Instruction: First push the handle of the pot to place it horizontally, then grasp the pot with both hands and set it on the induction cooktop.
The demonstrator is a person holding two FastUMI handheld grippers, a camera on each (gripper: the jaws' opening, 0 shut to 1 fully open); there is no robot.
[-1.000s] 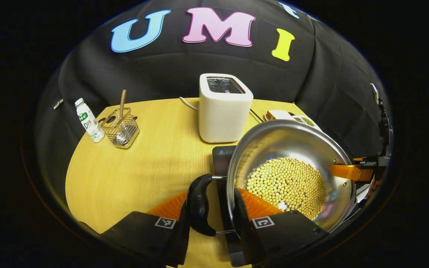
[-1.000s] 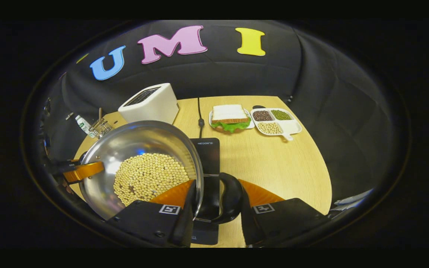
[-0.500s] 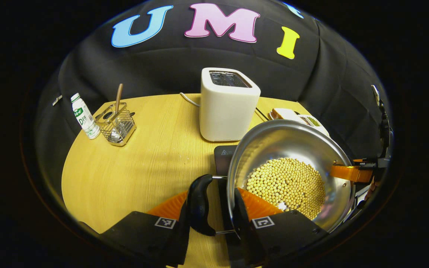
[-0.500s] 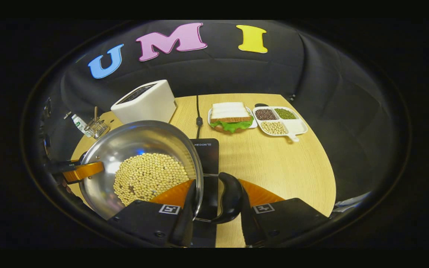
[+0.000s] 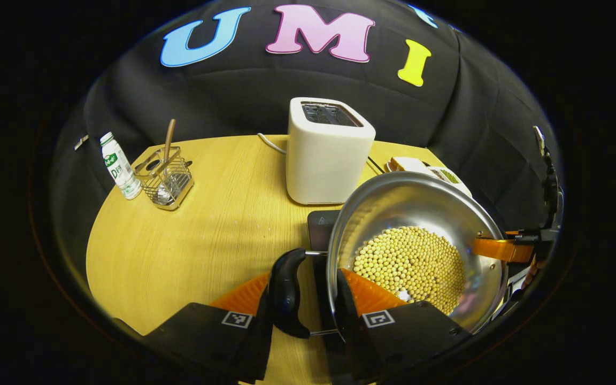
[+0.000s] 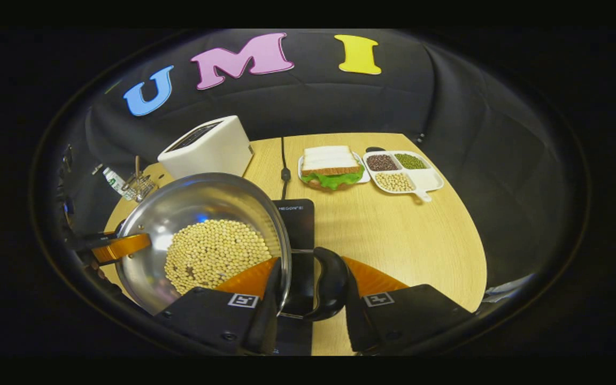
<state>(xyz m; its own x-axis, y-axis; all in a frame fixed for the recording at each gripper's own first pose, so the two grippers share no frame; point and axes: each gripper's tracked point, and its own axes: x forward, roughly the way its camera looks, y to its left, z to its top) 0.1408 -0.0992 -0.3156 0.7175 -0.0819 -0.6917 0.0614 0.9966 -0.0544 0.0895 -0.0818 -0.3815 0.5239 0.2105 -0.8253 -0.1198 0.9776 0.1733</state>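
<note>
Both grippers are clenched on the pot (image 5: 415, 240): the left gripper (image 5: 303, 299) pinches its left handle (image 5: 285, 293), the right gripper (image 6: 307, 291) its right handle (image 6: 330, 282). The pot hangs over the cooktop (image 6: 297, 214), seemingly lifted clear, so it goes straight down.

Both views sharp at centre, no motion blur I can see. Light falls from above: the table (image 5: 201, 235) is evenly bright and the toaster (image 5: 325, 155) throws only a soft shadow. Glare spots on the pot (image 6: 190, 208) inner wall. Strong fisheye bending near the rims; edges darken and soften, and the booth wall reads dim.
</note>
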